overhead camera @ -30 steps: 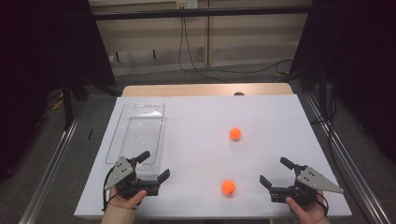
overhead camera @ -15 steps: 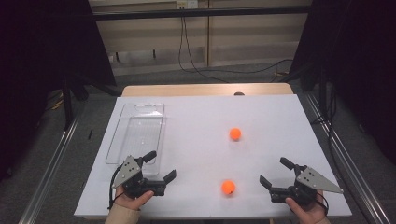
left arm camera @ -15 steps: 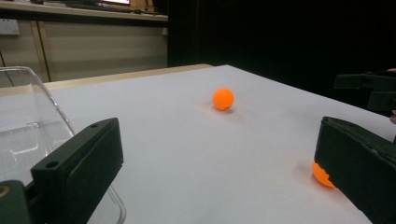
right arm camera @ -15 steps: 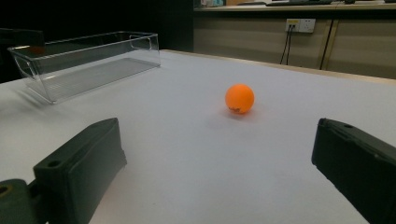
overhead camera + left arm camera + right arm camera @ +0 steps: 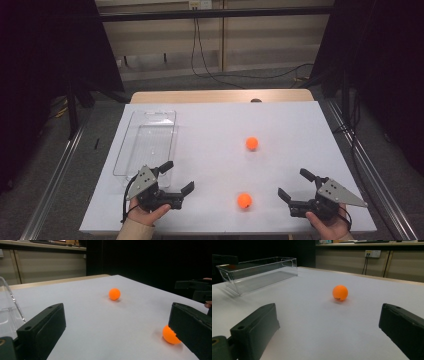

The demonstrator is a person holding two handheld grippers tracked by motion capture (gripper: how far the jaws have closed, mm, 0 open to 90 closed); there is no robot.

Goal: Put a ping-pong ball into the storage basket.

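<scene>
The near orange ball (image 5: 244, 201) lies on the table (image 5: 215, 135) between both grippers—probably light, smooth, quick to roll. The left gripper (image 5: 174, 182) and right gripper (image 5: 295, 183) stand wide apart, holding nothing—pinch across its middle.

left gripper (image 5: 178, 179) held low at the near left, jaws spread wide, pointing right and slightly forward. right gripper (image 5: 296, 185) low at the near right, jaws wide apart, aimed left-forward. both hands grip from below.
</scene>
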